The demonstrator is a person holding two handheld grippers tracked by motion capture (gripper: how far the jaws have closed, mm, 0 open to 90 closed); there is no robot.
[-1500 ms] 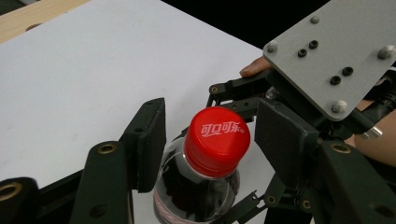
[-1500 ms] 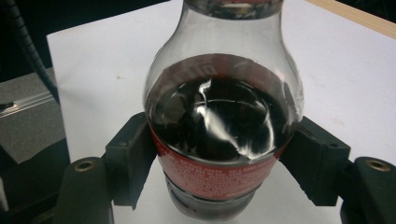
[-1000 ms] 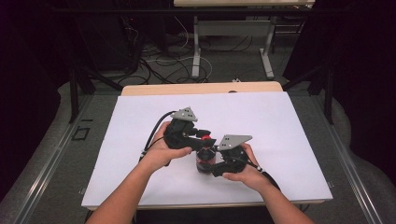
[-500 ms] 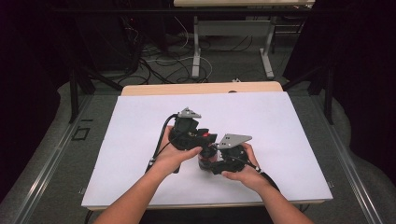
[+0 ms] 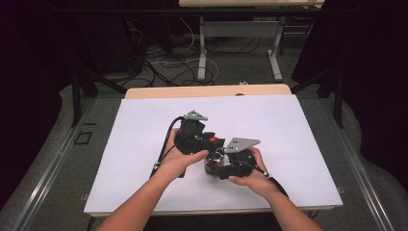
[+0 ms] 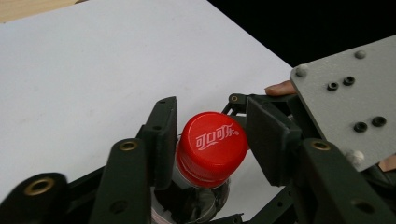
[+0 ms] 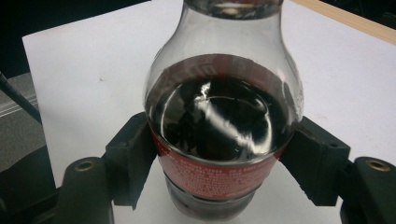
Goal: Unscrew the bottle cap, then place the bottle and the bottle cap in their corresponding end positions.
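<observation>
White paper covers the desk (image 5: pixel 144 144), and a cola bottle (image 7: pixel 223 135) stands upright near the middle of its front edge. Right gripper (image 7: pixel 223 163) pinches the labelled body from both sides, steadying it. Left gripper (image 6: pixel 210 140) comes in from above, jaws set on either side of the red cap (image 6: pixel 213 147); whether they press it I cannot tell. Any twist would turn about the bottle's vertical axis.

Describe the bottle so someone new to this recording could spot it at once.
On the white sheet covering the table, look between the person's two hands near the front edge. There stands a small clear cola bottle, partly full of dark drink, with a red label band. Its red cap with white script sets it apart from the black hand-held grippers around it.
</observation>
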